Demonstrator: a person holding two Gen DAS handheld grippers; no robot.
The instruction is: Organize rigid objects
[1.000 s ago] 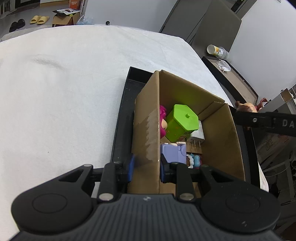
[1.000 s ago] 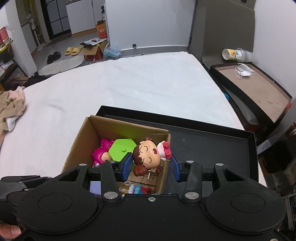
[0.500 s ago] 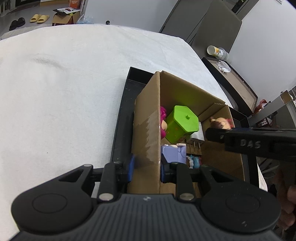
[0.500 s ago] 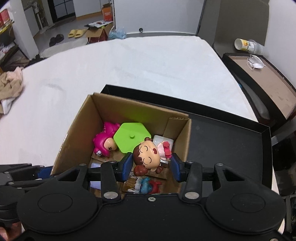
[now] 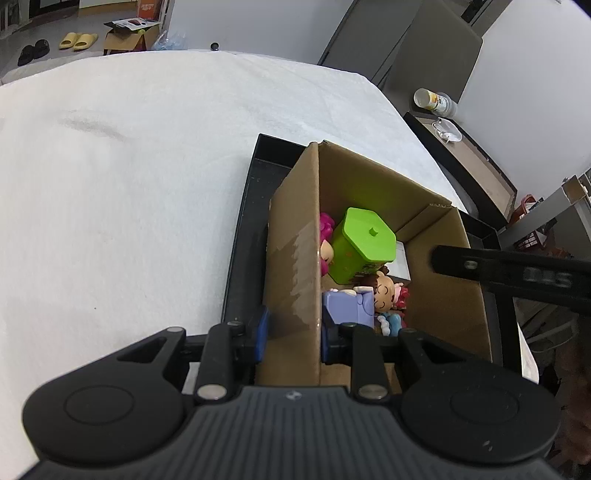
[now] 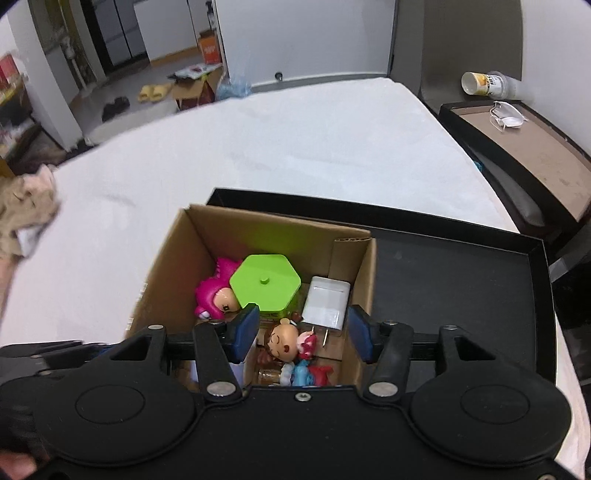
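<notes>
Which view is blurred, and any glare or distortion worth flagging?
Right wrist view: motion blur toward the left edge, worst on the crumpled cloth; box contents stay sharp. Left wrist view: sharp, with a glossy sheen on the tape across the cardboard box wall. Both: strong fisheye bending of the white surface.

A white bed fills the room. Beyond it stand white walls, a dark headboard, a brown-topped nightstand and yellow slippers on the floor.

A matt brown cardboard box bearing a glossy tape strip is seen. Glossy plastic toys, including a green hexagonal container, lie inside. White textured cloth fills the upper left.
</notes>
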